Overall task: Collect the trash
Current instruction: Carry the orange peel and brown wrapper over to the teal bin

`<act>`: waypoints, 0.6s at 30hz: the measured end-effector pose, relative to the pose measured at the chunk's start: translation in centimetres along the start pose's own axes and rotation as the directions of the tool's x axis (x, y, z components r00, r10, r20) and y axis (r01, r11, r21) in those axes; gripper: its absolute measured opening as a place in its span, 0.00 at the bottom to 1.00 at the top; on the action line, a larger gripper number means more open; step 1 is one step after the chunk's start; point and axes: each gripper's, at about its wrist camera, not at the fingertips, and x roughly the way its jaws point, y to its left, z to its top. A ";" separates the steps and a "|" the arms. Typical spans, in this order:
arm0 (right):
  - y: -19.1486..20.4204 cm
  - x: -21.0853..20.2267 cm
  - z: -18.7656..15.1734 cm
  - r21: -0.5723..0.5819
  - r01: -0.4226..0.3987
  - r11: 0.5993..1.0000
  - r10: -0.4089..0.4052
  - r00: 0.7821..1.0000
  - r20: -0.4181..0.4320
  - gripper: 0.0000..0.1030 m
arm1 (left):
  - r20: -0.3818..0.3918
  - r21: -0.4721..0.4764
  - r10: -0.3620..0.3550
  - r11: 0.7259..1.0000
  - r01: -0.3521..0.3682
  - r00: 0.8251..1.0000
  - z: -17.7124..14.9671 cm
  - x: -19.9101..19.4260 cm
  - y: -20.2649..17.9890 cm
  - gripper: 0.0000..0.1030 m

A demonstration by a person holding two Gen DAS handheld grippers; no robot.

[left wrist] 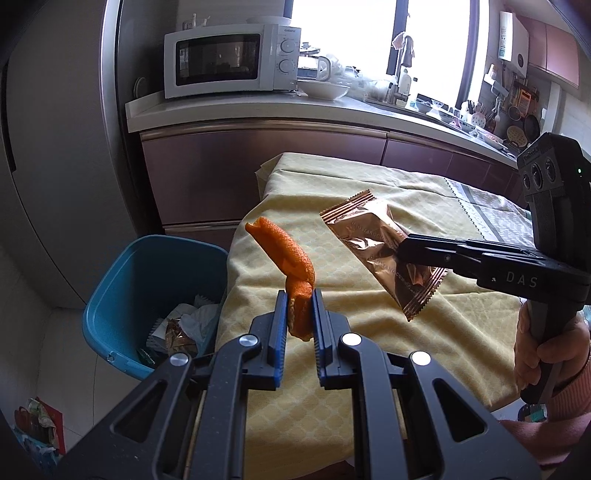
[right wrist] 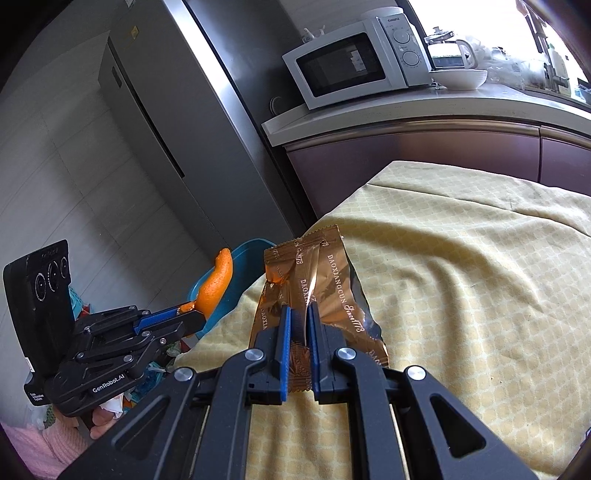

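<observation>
Several crumpled wrappers (left wrist: 181,328) lie inside the blue bin (left wrist: 110,295).

The blue bin (right wrist: 236,280) sits mostly hidden behind the orange peel (right wrist: 216,282) and the table (right wrist: 461,277) edge in the right wrist view, while glare washes out the window (left wrist: 343,33).

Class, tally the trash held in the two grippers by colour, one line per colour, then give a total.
Orange: 1, the orange peel in the left gripper
Copper: 1, the foil wrapper in the right gripper
Total: 2
</observation>
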 end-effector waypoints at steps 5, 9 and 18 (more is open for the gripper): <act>0.3 0.6 0.1 -0.008 -0.008 1.000 0.008 1.000 -0.008 0.08 | 0.001 -0.008 0.013 1.000 -0.013 1.000 -0.1 -0.1 0.5 0.13; 0.7 1.1 0.3 -0.013 -0.014 1.000 0.014 1.000 -0.014 0.08 | 0.005 -0.016 0.023 1.000 -0.022 1.000 0.0 -0.2 1.1 0.13; 1.8 2.3 0.6 -0.033 -0.026 0.999 0.025 0.999 -0.028 0.08 | 0.010 -0.033 0.044 0.998 -0.044 0.999 0.1 -0.4 2.1 0.13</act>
